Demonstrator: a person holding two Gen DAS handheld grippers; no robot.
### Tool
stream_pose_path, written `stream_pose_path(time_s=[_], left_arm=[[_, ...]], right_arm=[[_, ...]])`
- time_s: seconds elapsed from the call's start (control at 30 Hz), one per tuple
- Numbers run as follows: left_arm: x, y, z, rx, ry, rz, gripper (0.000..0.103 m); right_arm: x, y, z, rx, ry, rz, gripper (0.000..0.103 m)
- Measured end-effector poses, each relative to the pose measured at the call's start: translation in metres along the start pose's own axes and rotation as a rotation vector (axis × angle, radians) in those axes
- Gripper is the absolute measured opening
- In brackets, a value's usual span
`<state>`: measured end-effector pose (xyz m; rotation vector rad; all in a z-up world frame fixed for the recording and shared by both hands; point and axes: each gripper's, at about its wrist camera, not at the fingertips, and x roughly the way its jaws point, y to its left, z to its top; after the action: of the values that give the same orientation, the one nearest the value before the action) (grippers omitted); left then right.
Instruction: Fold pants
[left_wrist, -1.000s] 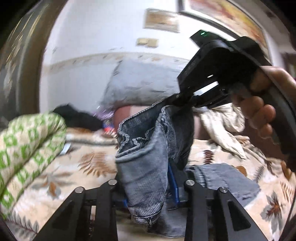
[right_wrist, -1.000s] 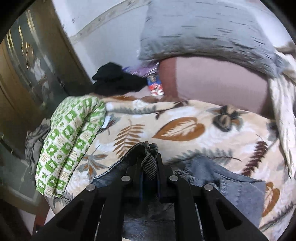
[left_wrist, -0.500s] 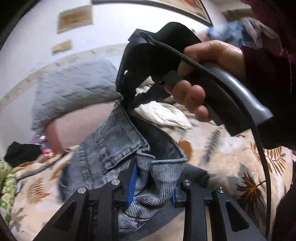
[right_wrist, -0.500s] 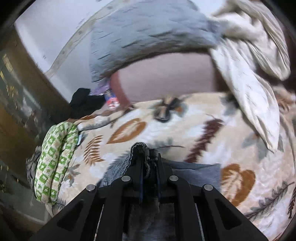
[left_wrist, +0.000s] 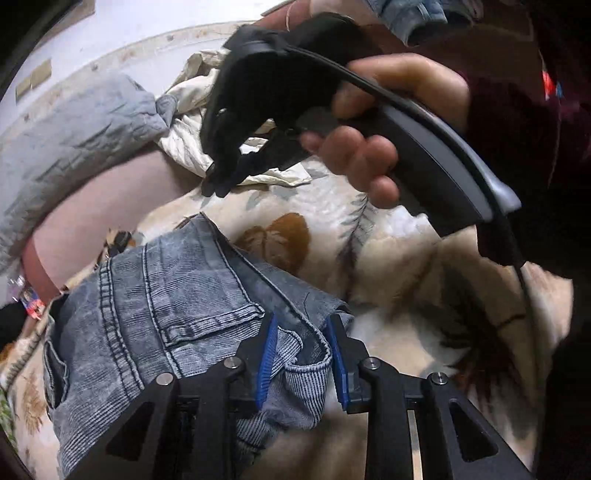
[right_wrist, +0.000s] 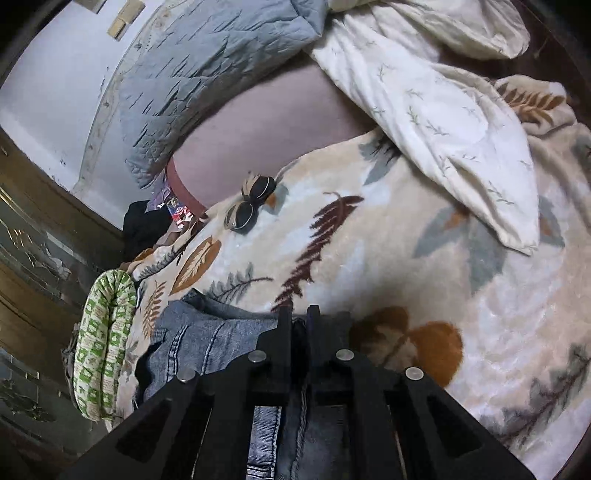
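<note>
Leaf-printed bedding (left_wrist: 388, 332) fills both views, with grey jeans (left_wrist: 159, 295) spread on it at lower left. A bunched corner of the denim is clamped between the blue pads (left_wrist: 266, 360) of the left gripper (left_wrist: 301, 354). To the right, the right gripper (right_wrist: 298, 325) is pinched tight on another fold. For a neat fold, both edges are best laid level before letting go. A second earlier, the jeans were hung in the air; now they are lowered onto the bed.
</note>
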<state>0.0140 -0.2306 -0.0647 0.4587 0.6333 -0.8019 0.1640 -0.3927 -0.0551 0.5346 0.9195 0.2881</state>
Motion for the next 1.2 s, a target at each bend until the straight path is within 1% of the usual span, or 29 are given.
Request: stream_pose_path(time_s=[0.1, 0.13, 0.17, 0.2, 0.3, 0.37, 0.4, 0.47, 0.5, 0.53, 0.57, 0.6, 0.63, 0.67, 0.77, 0.8, 0.87, 0.9, 0.93, 1.0, 1.03, 1.1, 1.13, 1.2], left_arm=[[-0.04, 0.012, 0.003, -0.052, -0.07, -0.097, 0.03], [-0.057, 0.014, 0.003, -0.057, -0.103, -0.12, 0.03], [-0.072, 0.016, 0.001, -0.055, -0.135, -0.12, 0.03], [-0.093, 0.019, -0.001, -0.044, -0.17, -0.093, 0.03], [-0.134, 0.038, -0.01, -0.034, -0.225, 0.009, 0.03], [-0.142, 0.062, -0.018, -0.037, -0.227, 0.117, 0.03], [-0.143, 0.079, -0.022, -0.054, -0.209, 0.193, 0.03], [-0.132, 0.115, -0.027, -0.12, -0.142, 0.304, 0.03], [-0.13, 0.125, -0.031, -0.145, -0.131, 0.338, 0.03], [-0.125, 0.141, -0.035, -0.185, -0.122, 0.387, 0.031], [-0.118, 0.157, -0.039, -0.233, -0.106, 0.414, 0.031], [-0.11, 0.17, -0.041, -0.284, -0.085, 0.415, 0.031], [-0.106, 0.176, -0.045, -0.306, -0.079, 0.412, 0.031], [-0.097, 0.181, -0.045, -0.322, -0.071, 0.406, 0.031], [-0.074, 0.172, -0.041, -0.3, -0.041, 0.401, 0.031], [-0.068, 0.167, -0.044, -0.294, -0.032, 0.391, 0.031], [-0.049, 0.159, -0.045, -0.269, 0.018, 0.376, 0.031], [-0.041, 0.155, -0.045, -0.247, 0.031, 0.381, 0.031], [-0.038, 0.152, -0.046, -0.232, 0.04, 0.391, 0.031], [-0.031, 0.149, -0.049, -0.216, 0.068, 0.403, 0.031], [-0.028, 0.149, -0.051, -0.215, 0.084, 0.404, 0.032], [-0.016, 0.145, -0.057, -0.193, 0.134, 0.411, 0.032], [-0.006, 0.142, -0.062, -0.171, 0.175, 0.414, 0.032], [0.0, 0.142, -0.067, -0.185, 0.189, 0.414, 0.032]], right_arm=[[-0.014, 0.014, -0.008, -0.035, -0.013, -0.008, 0.01], [-0.019, 0.021, -0.01, -0.046, -0.022, -0.001, 0.01], [-0.025, 0.029, -0.013, -0.058, -0.028, 0.011, 0.01], [-0.03, 0.039, -0.017, -0.071, -0.034, 0.02, 0.01], [-0.039, 0.072, -0.029, -0.127, -0.055, 0.042, 0.01], [-0.038, 0.091, -0.037, -0.144, -0.06, 0.063, 0.01], [-0.035, 0.1, -0.04, -0.15, -0.064, 0.071, 0.01], [-0.026, 0.119, -0.047, -0.169, -0.074, 0.062, 0.01], [-0.021, 0.126, -0.05, -0.181, -0.085, 0.038, 0.012], [-0.015, 0.133, -0.053, -0.193, -0.1, -0.001, 0.02], [-0.01, 0.138, -0.056, -0.197, -0.113, -0.029, 0.026], [-0.003, 0.141, -0.059, -0.194, -0.124, -0.046, 0.037], [0.004, 0.141, -0.062, -0.187, -0.132, -0.051, 0.042], [0.01, 0.139, -0.064, -0.18, -0.135, -0.063, 0.043], [0.04, 0.126, -0.066, -0.172, -0.105, -0.194, 0.043], [0.051, 0.119, -0.067, -0.162, -0.077, -0.222, 0.043], [0.072, 0.094, -0.068, -0.116, -0.002, -0.281, 0.049], [0.078, 0.086, -0.069, -0.093, 0.023, -0.291, 0.062], [0.08, 0.076, -0.068, -0.059, 0.033, -0.264, 0.064], [0.079, 0.067, -0.064, -0.02, 0.051, -0.223, 0.064], [0.08, 0.066, -0.062, -0.021, 0.062, -0.223, 0.064], [0.082, 0.07, -0.064, -0.048, 0.057, -0.243, 0.065], [0.082, 0.073, -0.065, -0.069, 0.052, -0.257, 0.065], [0.08, 0.079, -0.067, -0.096, 0.048, -0.269, 0.065]])
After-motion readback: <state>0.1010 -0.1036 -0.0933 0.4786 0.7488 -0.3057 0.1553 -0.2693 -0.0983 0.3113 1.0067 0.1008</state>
